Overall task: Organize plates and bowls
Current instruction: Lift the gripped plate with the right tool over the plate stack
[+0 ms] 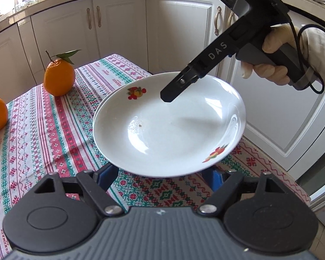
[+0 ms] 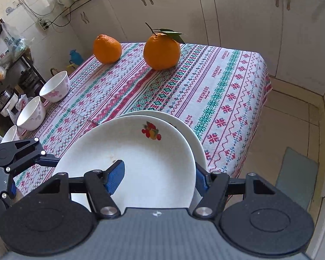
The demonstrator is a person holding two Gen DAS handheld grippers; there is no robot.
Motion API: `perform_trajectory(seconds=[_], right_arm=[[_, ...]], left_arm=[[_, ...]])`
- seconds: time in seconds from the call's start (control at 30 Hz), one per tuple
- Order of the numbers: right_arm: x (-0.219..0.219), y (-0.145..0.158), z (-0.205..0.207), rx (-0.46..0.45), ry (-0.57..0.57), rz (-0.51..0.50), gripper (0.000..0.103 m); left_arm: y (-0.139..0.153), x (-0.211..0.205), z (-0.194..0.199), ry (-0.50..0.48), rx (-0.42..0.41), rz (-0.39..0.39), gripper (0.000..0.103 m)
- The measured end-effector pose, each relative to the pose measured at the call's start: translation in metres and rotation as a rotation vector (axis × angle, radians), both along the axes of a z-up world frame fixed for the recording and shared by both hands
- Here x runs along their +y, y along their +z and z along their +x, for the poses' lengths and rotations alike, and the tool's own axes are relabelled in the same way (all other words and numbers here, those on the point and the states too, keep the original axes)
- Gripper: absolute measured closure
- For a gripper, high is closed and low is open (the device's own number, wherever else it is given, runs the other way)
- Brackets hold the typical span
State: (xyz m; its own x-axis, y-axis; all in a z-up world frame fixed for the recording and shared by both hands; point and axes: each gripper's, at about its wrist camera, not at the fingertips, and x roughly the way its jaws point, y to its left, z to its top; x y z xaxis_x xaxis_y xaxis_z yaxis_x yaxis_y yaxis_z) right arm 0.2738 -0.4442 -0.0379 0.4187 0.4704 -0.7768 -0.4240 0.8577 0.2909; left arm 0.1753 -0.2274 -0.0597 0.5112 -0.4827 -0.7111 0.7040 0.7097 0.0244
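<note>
While the patterned tablecloth (image 2: 216, 82) takes up most of my view, I work from it down. Two oranges (image 2: 161, 51) sit at its far side, well clear, and three white bowls (image 2: 55, 86) line its left edge, untouched.

Nearer me are the plates. The upper plate (image 2: 140, 158), white with fruit prints, is tilted and lifted over a second plate (image 2: 195, 138) whose rim shows just behind and to the right of it. My right gripper (image 2: 160, 177) is clamped across the upper plate's near rim: one blue pad (image 2: 116, 176) lies on the inner face, the other sits behind the edge. The left wrist view confirms this, with the right tool's finger reaching over the far rim. My left gripper (image 1: 162, 173) sits at the plate's near edge, its blue fingers (image 1: 216, 176) mostly hidden beneath the rim, so I cannot tell whether they press on it or merely stand by.

I judge the step to be stacking this plate onto the one below. To do it well, I would level the plate first, centre it over the lower rim, then lower slowly so the rims meet without a knock. A one-edge pinch on glazed china may slip, so I would keep the left tool close under the plate as support until it rests.
</note>
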Motion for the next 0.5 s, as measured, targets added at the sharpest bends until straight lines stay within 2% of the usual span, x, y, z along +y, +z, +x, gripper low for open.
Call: perform_trajectory(seconds=[0.5], right_arm=[[0.000, 0.007, -0.015, 0.003, -0.036, -0.044, 0.031]], left_arm=[[-0.003, 0.003, 0.001, -0.009, -0.004, -0.021, 0.016]])
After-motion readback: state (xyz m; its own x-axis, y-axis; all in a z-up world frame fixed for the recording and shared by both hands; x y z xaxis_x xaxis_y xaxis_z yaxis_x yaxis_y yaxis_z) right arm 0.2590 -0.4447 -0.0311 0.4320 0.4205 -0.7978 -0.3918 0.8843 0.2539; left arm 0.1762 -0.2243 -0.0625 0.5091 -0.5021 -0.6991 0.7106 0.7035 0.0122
